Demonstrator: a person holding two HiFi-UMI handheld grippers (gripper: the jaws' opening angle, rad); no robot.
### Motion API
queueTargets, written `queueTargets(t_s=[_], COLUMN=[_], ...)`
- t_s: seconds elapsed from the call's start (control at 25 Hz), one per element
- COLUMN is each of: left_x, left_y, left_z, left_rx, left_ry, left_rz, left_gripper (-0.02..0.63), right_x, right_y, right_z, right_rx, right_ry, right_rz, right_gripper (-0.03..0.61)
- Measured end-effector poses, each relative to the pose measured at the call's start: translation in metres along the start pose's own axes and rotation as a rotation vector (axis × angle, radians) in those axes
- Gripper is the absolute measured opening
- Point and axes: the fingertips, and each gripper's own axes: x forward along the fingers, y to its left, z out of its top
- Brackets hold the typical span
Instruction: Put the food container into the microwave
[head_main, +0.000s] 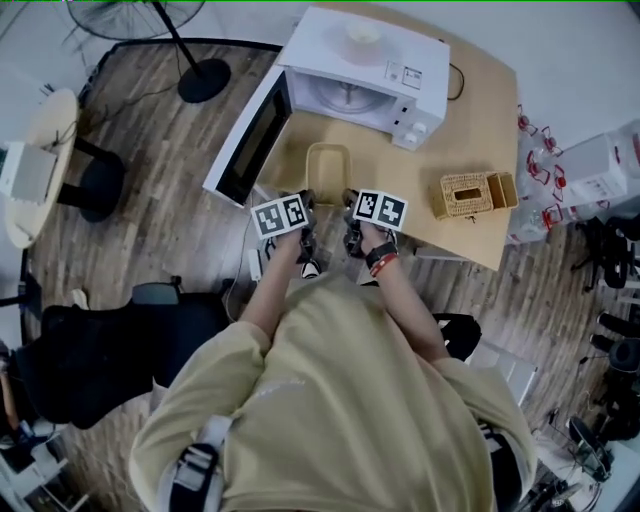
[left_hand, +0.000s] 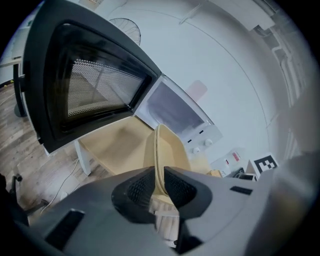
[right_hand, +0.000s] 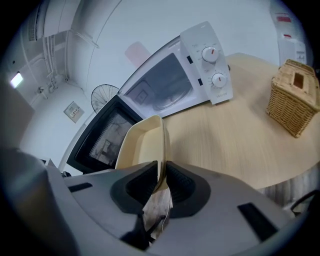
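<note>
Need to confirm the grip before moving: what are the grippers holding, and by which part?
Both hold the food container: the left gripper clamps its left side wall, the right gripper its right side wall, at the near end.

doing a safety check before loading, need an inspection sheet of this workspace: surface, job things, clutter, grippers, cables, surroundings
surface: light wooden table, carrying the microwave.
job's things: white microwave oven, its door swung open; beige rectangular plastic food container in front of it, not yet inside.
clutter: woven wicker box on the table's right part.
grippers: left gripper and right gripper, jaws of each shut on a side wall of the container.
cables: dark cable on the table behind the microwave.
surroundings: wood-plank floor; black standing fan.
</note>
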Motion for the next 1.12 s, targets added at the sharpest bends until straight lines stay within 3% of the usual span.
queueTargets(t_s=[0.44,1.12], left_x=[0.026,0.084], left_y=[-0.001,-0.012], left_z=[0.019,0.088], left_rx=[0.069,0.111], left_ry=[0.100,0.070], left_rz=[-0.063,-0.066], left_gripper=[0.060,0.060], right_x=[0.010,0.044], right_y=[-0.007,-0.009], right_z=[0.016,0.102], right_rx=[0.088,0.041], right_ry=[-0.075,-0.136], right_rz=[-0.104,-0.109], right_gripper=[0.063,0.063])
